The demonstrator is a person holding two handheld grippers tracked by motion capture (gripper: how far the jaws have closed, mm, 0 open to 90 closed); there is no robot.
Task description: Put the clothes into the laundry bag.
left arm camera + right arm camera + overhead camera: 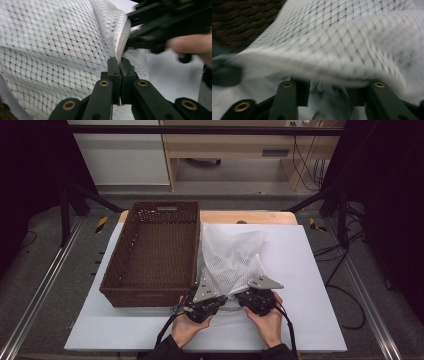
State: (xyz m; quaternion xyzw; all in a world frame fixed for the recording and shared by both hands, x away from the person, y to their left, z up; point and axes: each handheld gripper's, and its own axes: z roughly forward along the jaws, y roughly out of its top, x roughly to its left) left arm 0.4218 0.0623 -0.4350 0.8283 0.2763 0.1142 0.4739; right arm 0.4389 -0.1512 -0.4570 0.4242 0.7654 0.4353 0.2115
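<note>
A white mesh bag (230, 255) lies bunched on the white board, just right of a brown wicker basket (145, 297). My left gripper (223, 296) is at the bag's near edge and is shut on its thick hem (122, 42); the jaws (119, 63) are pressed together with fabric between them. My right gripper (240, 295) is close beside it on the right. In the right gripper view its jaws (330, 86) stand apart, with the bag's folded edge (324, 75) lying across just beyond them and not pinched. That view is blurred.
The basket (239, 17) is empty and takes up the board's left half. Bare white board (300, 270) lies to the right of the bag and in front of both hands. A wooden table edge (260, 216) runs along the back.
</note>
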